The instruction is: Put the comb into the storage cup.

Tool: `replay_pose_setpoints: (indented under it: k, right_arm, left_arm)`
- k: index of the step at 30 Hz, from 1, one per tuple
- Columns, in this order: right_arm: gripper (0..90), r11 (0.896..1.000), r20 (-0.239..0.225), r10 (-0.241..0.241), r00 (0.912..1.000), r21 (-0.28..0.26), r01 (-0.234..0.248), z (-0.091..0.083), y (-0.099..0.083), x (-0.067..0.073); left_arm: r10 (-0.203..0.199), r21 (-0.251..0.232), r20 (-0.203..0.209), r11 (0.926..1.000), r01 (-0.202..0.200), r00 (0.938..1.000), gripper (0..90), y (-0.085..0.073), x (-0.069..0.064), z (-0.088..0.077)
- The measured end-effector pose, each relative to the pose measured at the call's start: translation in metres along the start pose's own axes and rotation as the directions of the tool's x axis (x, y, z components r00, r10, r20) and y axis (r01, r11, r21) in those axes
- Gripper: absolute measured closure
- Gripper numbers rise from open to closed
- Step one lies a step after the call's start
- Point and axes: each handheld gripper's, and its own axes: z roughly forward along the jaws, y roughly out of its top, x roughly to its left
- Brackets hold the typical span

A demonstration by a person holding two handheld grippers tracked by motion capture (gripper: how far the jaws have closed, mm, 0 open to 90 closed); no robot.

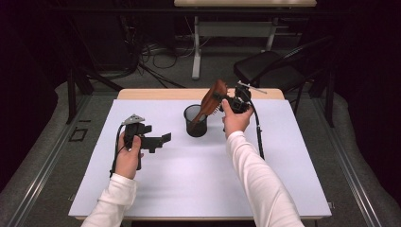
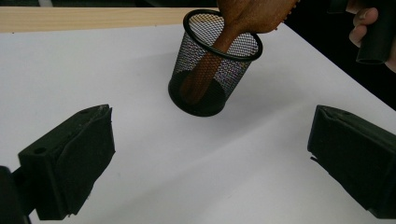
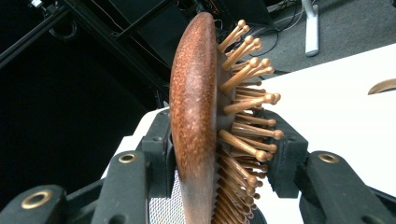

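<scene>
1. Item in hand: a wooden hairbrush (image 1: 211, 100), held by the right gripper (image 1: 226, 101) at the far side of the counter (image 1: 198, 184). Its handle end sits inside the black mesh cup (image 1: 195, 121); its head stands up and out past the rim.

2. Right gripper state: the fingers (image 3: 159, 149) are clamped on the brush head, one pad on the smooth back, the other against the bristle pins, as seen in the right gripper view. The closure is firm, with no gap visible.

3. Governing relation: the long axis of the brush runs on a slant, from the cup floor up and away toward the right gripper. The left gripper view shows the handle (image 2: 205, 70) crossing the cup interior and leaning on the near-right part of the rim. The cup itself appears tipped in that view; I cannot tell whether that is camera angle alone.

4. Left gripper (image 1: 161, 140): its fingers (image 2: 70, 163) stand wide apart and hold nothing. It hovers over the counter, well apart from the cup and pointing toward it.

5. Judgement: the right hand is the nearer and already engaged. Release looks feasible only if the lean against the rim will hold the brush; the head-heavy tilt could upset the light cup.
</scene>
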Motion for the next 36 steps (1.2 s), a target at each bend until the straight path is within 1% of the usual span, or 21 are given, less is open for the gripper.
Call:
replay_pose_setpoints:
  k: [10,36]
  right_arm:
    - [51.0,1.0,0.006,-0.018,0.9998,0.005,0.018,-0.0005,0.0002,0.0012]
    - [47.1,0.999,-0.01,-0.022,0.9997,0.034,0.022,-0.0028,0.0029,-0.0054]
  left_arm:
    - [-0.002,-0.001,0.002,1.0,0.002,1.0,0.9,0.0,0.0,-0.0002]
    - [-0.001,0.003,0.0,1.0,0.001,1.0,0.9,-0.0003,-0.0002,0.0004]
